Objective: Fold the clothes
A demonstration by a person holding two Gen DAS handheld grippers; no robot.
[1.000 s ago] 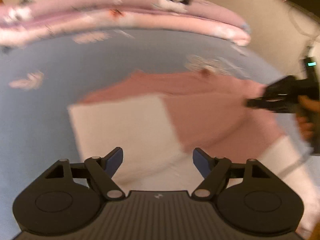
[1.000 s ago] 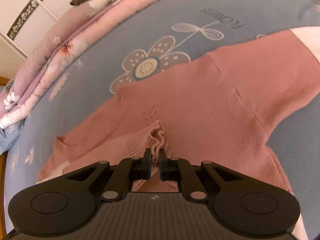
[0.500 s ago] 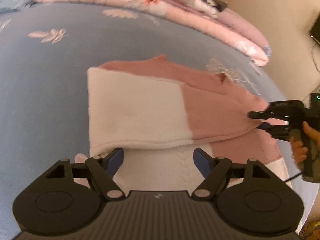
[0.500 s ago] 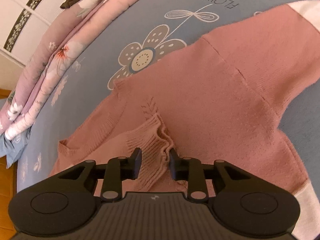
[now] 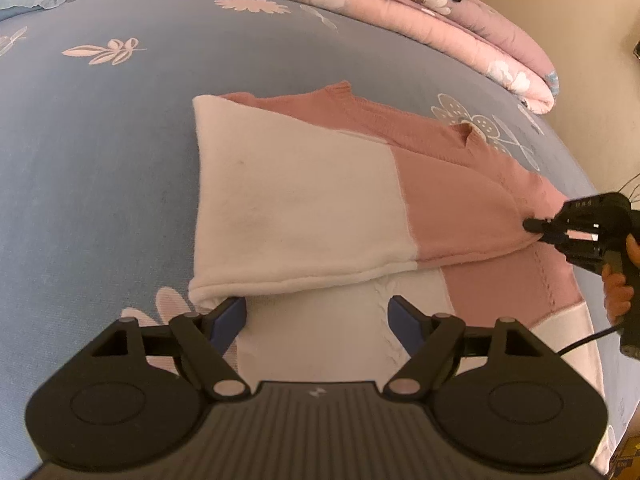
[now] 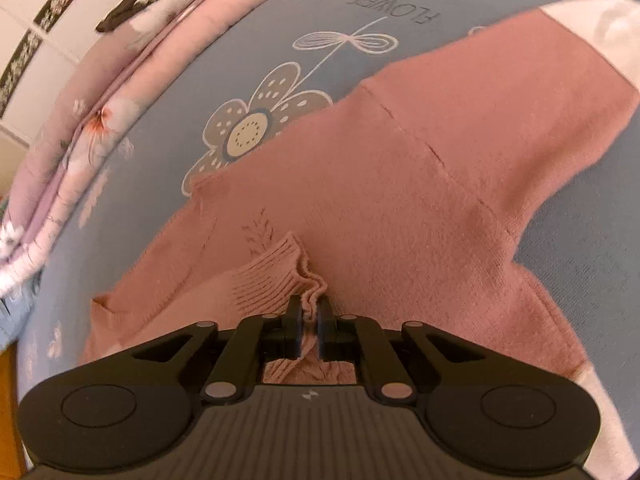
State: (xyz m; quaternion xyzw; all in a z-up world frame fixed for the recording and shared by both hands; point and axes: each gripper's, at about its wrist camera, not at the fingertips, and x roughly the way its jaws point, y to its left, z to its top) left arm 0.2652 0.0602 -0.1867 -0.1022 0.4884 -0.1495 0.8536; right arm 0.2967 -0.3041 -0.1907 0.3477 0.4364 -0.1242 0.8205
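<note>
Right wrist view: my right gripper [image 6: 308, 320], which loosened a moment ago, again pinches the sweater [image 5: 460, 184] cuff [image 6: 280, 276] just ahead, while my left gripper [image 5: 318, 316] has lowered, wide open and empty, over the hem for the next fold.

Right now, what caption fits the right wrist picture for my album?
Right gripper pinches the ribbed cuff of a pink sweater on a blue flowered bedsheet.

Blue floral bedsheet [image 5: 100, 168], folded pink quilt [image 5: 460, 12], cream wall [image 5: 560, 8].
</note>
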